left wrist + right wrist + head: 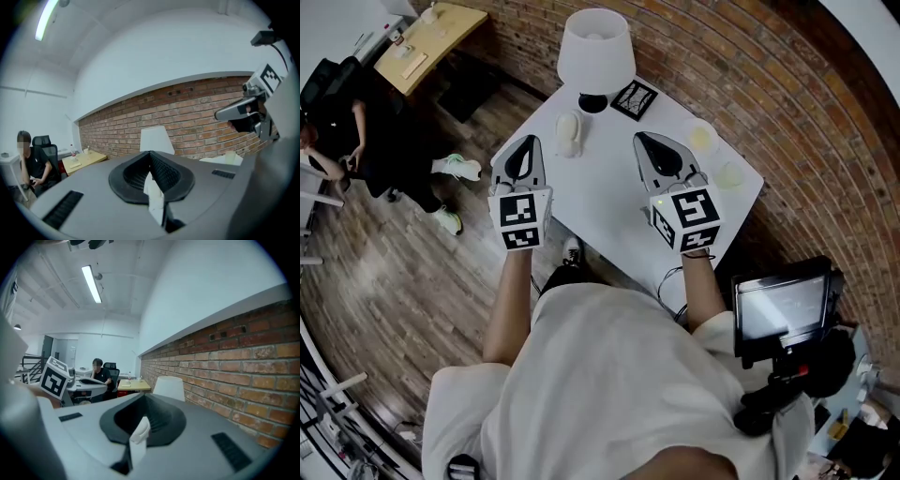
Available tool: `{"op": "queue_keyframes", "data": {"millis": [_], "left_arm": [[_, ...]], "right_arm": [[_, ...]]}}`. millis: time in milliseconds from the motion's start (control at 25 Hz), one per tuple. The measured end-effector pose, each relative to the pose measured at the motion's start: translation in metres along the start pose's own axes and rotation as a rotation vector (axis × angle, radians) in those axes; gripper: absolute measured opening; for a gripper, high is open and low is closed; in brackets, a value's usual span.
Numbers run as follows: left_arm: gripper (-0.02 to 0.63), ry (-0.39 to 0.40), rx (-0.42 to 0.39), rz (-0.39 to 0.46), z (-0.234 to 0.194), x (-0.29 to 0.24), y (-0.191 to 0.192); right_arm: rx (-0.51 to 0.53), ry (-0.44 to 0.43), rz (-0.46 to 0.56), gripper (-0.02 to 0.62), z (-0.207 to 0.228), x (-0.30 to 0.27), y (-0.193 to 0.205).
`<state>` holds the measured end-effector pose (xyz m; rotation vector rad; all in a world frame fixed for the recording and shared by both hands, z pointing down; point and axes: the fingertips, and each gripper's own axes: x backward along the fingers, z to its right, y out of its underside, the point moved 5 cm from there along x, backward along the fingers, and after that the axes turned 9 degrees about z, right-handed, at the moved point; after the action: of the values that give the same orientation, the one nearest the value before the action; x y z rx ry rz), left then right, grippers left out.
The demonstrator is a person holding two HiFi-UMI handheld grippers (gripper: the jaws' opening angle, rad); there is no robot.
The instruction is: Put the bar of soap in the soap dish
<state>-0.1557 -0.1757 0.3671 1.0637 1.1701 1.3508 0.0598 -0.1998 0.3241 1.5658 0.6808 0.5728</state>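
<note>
left tool [525,157] and right tool [664,155], each with jaws together and nothing between them, above the white tabletop [605,192]; a pale yellow piece near the tabletop's far right corner reads as the bar of soap [701,139], ringed by a paler rim; a pale round piece just beside it is possibly the soap dish [731,175]; which one is the dish is too small to tell. risks: both tools face the brick wall, so a descent may be misjudged and knock the lamp [596,49] or the cream object [569,134]; smooth, rounded soap may squirt from the closing jaws.
</note>
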Motion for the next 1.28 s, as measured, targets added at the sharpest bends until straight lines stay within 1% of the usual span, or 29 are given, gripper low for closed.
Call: {"op": "queue_keyframes", "data": {"millis": [80, 240, 680, 800, 1080, 1280], "left_arm": [[0.007, -0.004, -0.023, 0.014, 0.001, 0.009, -0.008], [0.008, -0.003, -0.03, 0.042, 0.007, 0.026, -0.025], [0.008, -0.008, -0.071, 0.103, 0.016, 0.084, -0.073], [0.008, -0.023, -0.101, 0.114, 0.016, 0.092, -0.082], [0.007, -0.041, -0.095, 0.17, 0.019, 0.107, -0.104], [0.008, -0.059, -0.123, 0.206, 0.02, 0.115, -0.115]], "right_arm": [[0.009, -0.016, 0.009, 0.005, -0.005, 0.002, -0.008], [0.016, -0.044, 0.024, 0.005, -0.014, 0.009, -0.022], [0.058, -0.087, 0.083, 0.005, -0.043, 0.031, -0.052], [0.088, -0.093, 0.094, 0.005, -0.05, 0.033, -0.062], [0.116, -0.104, 0.114, 0.003, -0.061, 0.044, -0.075], [0.13, -0.108, 0.144, 0.003, -0.065, 0.05, -0.085]]}}
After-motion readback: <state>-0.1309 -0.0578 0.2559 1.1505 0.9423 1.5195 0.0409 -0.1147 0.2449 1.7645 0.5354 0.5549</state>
